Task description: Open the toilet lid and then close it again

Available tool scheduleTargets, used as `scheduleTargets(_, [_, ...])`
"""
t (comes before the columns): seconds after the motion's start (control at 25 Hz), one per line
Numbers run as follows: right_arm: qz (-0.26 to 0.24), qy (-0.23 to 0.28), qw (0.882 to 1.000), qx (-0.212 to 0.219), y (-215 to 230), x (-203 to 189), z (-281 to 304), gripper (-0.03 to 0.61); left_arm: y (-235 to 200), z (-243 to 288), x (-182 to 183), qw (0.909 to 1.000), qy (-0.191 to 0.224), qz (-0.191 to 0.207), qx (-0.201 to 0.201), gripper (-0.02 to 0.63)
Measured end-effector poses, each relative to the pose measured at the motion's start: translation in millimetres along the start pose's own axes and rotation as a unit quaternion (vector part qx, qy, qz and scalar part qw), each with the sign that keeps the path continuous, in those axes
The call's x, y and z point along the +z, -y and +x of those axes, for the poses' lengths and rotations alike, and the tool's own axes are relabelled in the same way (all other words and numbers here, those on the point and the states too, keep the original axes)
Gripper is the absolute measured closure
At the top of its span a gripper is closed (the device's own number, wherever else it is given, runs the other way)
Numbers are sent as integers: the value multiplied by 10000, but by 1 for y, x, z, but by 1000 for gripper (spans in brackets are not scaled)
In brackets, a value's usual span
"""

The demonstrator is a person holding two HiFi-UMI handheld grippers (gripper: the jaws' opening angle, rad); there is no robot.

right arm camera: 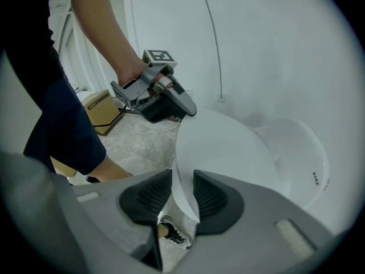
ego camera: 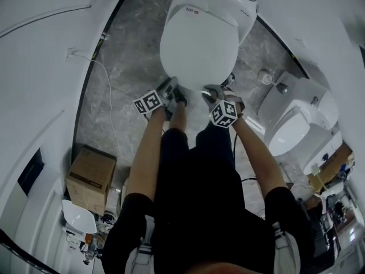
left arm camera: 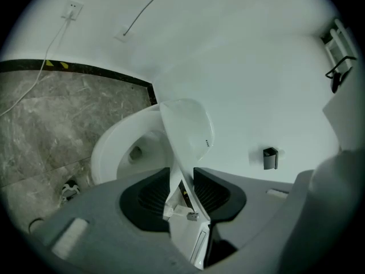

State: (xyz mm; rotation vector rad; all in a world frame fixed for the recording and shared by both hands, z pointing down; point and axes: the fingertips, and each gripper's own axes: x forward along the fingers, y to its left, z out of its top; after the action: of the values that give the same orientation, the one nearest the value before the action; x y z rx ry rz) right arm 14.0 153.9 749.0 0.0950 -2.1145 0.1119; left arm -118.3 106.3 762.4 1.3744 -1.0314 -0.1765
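Note:
The white toilet (ego camera: 231,7) stands at the top centre, and its lid (ego camera: 199,44) tilts a little above the bowl. My left gripper (ego camera: 174,91) and right gripper (ego camera: 214,93) both sit at the lid's front edge. The lid's rim (left arm camera: 179,170) runs between the pads of my left gripper (left arm camera: 182,190), which is shut on it, and the open bowl (left arm camera: 128,150) shows beside the lid. My right gripper (right arm camera: 182,196) is shut on the lid's edge (right arm camera: 222,153), with the left gripper (right arm camera: 162,104) across from it.
A second white toilet (ego camera: 296,124) stands to the right. A cardboard box (ego camera: 91,173) sits at the lower left by the wall. A thin cable (ego camera: 108,96) trails over the grey marble floor. The person's legs and shoes are close to the bowl's front.

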Motion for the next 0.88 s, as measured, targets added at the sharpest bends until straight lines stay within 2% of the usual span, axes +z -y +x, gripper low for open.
scheduleTargets(0.12, [16,-50,9999,133,-5,-9,7,455,-17,1,-5,9998,-54,-82,189,436])
scheduleTargets(0.4, [414,-95,9988,230,-13,-18,26,456,-44,4,-12,9983,-235,129,523,423])
scheduleTargets(0.88, [475,-234,9975,478,-22,-51,51,456,-87,13,-26,9909,-678,457,1072,391])
